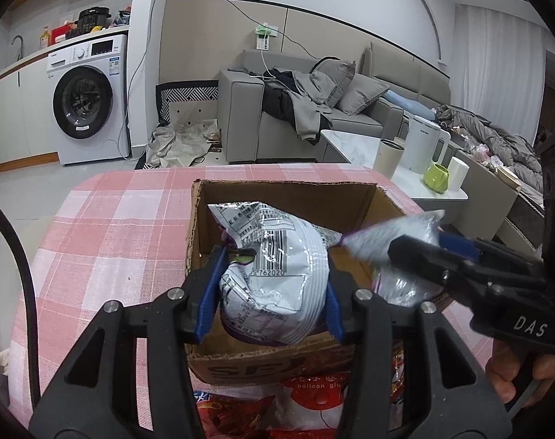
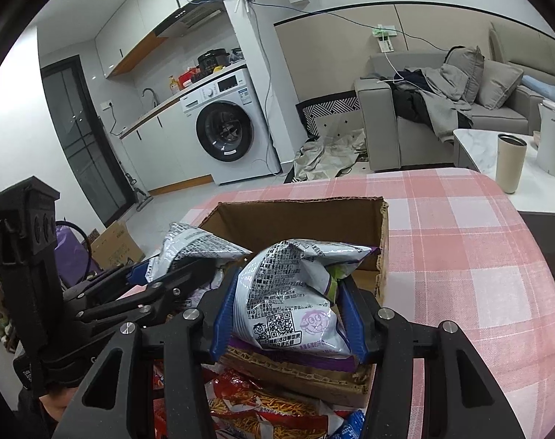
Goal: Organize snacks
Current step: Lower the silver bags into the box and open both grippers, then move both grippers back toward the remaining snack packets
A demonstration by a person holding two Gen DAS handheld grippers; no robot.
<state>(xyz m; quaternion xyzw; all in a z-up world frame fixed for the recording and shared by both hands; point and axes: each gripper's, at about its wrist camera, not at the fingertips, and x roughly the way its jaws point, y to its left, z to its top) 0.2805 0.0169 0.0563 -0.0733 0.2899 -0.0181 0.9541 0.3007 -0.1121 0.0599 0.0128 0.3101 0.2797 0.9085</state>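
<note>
A living room with a grey sofa (image 1: 306, 109) and a washer (image 1: 87, 98) lies behind a table under a pink checked cloth (image 1: 105, 241). The left gripper (image 1: 274, 292) pinches a silver snack bag (image 1: 277, 274) between its blue pads, over the open cardboard box (image 1: 285, 192). Just beside it, the right gripper (image 2: 288, 314) pinches a second silver bag (image 2: 295, 292) above the box's near edge. Red snack packs (image 2: 255, 402) lie in front of the box.

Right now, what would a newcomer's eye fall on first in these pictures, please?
Two silver snack bags, one clamped in the left gripper, the other in the right gripper, both over an open cardboard box on a pink checked tablecloth. Red snack packets lie before the box.
</note>
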